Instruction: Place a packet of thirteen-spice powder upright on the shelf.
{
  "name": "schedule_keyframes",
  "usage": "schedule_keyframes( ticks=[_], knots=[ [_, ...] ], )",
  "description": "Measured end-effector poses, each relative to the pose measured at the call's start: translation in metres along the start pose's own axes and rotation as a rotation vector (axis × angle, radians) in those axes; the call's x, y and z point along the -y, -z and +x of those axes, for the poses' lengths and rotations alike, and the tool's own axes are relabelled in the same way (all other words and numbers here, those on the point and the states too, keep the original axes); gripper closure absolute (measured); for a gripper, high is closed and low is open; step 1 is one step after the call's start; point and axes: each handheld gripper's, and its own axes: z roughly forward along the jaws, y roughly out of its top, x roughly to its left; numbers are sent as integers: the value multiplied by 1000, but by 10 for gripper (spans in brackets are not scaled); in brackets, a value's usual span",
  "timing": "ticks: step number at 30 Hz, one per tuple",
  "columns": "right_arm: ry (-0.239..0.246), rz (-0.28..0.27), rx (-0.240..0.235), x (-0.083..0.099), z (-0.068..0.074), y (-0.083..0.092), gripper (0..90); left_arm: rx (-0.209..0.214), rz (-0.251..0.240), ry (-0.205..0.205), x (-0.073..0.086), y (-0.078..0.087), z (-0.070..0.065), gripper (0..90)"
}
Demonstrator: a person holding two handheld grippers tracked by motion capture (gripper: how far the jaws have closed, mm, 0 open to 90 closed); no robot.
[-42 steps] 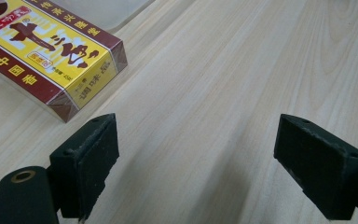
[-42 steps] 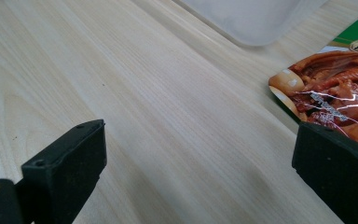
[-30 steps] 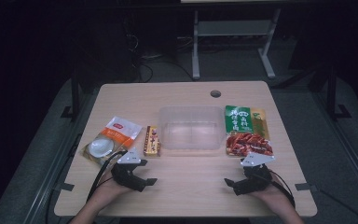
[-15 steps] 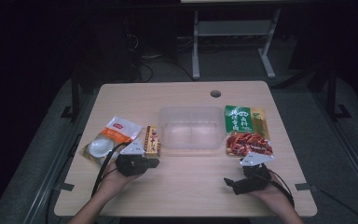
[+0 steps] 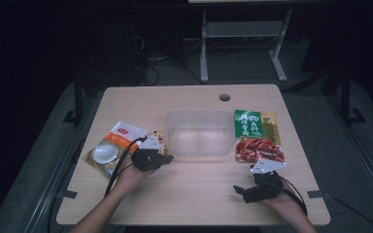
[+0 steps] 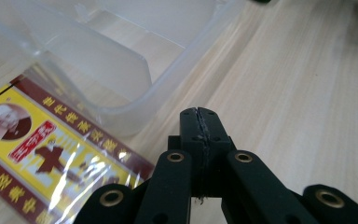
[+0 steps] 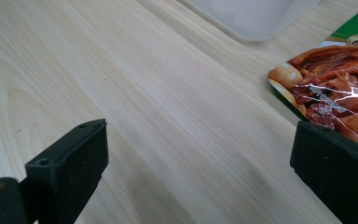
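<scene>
The two black jaws of the left gripper (image 6: 199, 112) are pressed tight together, with no gap and nothing between them. Just beside them, on the left in the left gripper view, lies the yellow packet (image 6: 51, 158), flat on the table (image 6: 284, 93) in its shiny wrap. A little past the jaw tips, ahead and to the left, is the corner of the clear box (image 6: 121, 60), and the far edge of the packet sits right against that box wall. I think the job now is to pick up this packet, most likely to put it in the box. To do it well, the jaws must first spread apart, because closed tips can only poke or push. Then they should swing left over the near end of the packet, away from the box wall, tip down, and pinch one edge. The wrap looks slippery and thin, so a slow, firm pinch is best. The right gripper (image 7: 198, 140) has its jaws far apart and holds nothing. Bare table lies between them, and the red and green packet (image 7: 335, 98) is just past its right jaw. In the high view it rests low on the table, well apart from the left gripper.
</scene>
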Motion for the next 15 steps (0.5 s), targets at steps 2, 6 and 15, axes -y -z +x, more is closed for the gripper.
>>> schedule_keyframes(
  ticks=[2,6,15],
  knots=[
    [6,3,-3,0,1,0,40,-7,28,-20,-1,-6,1,895],
    [12,1,-5,0,2,-1,41,-20,47,-20,1,-10,2,895],
    [15,-3,-13,0,2,1,44,-41,73,-3,5,-10,8,896]
  ],
)
